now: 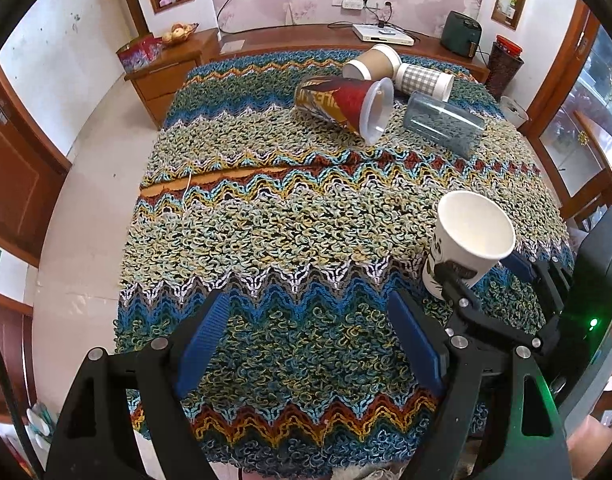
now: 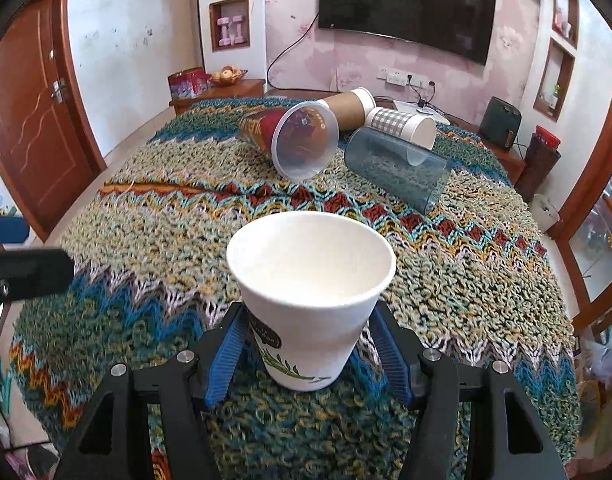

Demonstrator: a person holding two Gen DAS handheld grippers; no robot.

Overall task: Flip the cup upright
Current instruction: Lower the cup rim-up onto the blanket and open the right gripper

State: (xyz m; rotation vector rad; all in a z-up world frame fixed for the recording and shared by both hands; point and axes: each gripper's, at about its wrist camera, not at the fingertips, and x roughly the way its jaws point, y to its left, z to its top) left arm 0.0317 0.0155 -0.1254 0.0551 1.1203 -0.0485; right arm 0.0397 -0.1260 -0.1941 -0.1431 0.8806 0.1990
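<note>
White paper cup (image 2: 312,300) stands mouth-up on the knitted blanket (image 2: 145,216), on the near side of the red zigzag band (image 2: 346,200). Right gripper (image 2: 308,344) brackets its lower wall; the blue pads (image 2: 225,354) sit just beside the cup, and contact cannot be confirmed, so grip state is undetermined. Left gripper (image 1: 310,344) hangs spread wide, holding nothing, to the cup's left.

Judged step: release after uprighting. Next move calls for a straight, slow retreat so neither pad drags the light cup over on the soft weave.

Beyond the band, four cups lie on their sides: red printed cup (image 2: 293,140), blue tumbler (image 2: 394,168), brown cup (image 2: 346,106), checked cup (image 2: 402,124).
</note>
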